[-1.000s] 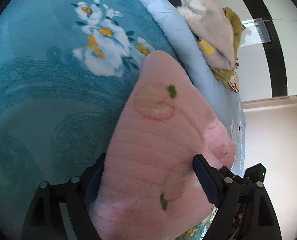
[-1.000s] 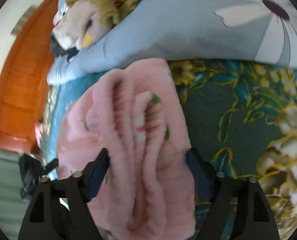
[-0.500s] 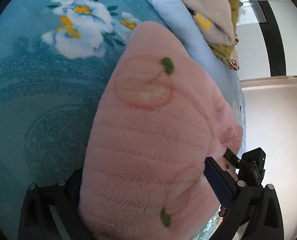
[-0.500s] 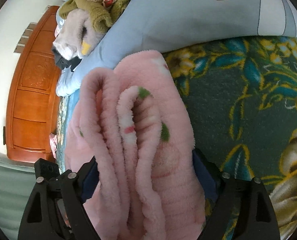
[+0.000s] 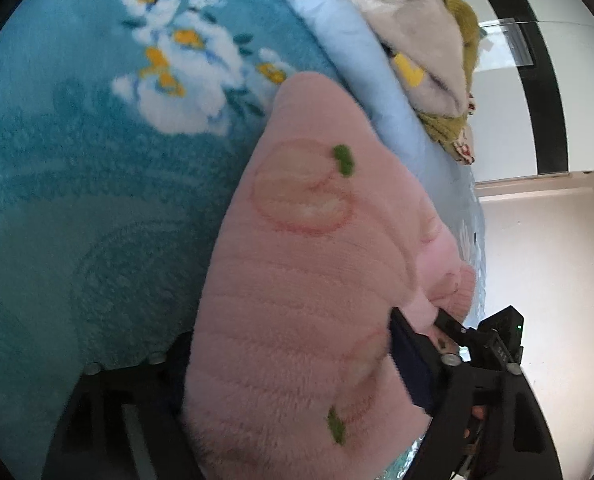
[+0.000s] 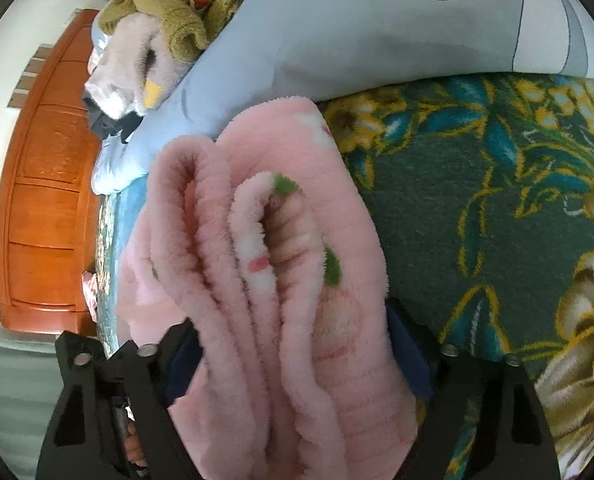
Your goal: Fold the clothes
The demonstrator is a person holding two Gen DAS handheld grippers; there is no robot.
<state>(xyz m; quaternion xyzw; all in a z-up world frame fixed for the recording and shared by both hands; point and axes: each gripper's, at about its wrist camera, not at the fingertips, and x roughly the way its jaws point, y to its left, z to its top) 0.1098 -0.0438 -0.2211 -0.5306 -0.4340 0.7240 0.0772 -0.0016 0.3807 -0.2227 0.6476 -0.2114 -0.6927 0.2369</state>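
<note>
Pink fleece garment (image 6: pixel 281 320) folded thick, clamped by left gripper (image 5: pixel 293 364) and right gripper (image 6: pixel 293 356) over bedspread (image 5: pixel 77 200).

The pink fleece garment (image 5: pixel 305 300) hides your left gripper's (image 5: pixel 293 364) left finger, and the bottom edge cuts the garment off in both views.

Both tongs, left (image 5: pixel 289 364) and right (image 6: pixel 293 344), are matte black plastic frames with silver screw heads and dark blue finger pads (image 5: pixel 411 364).
</note>
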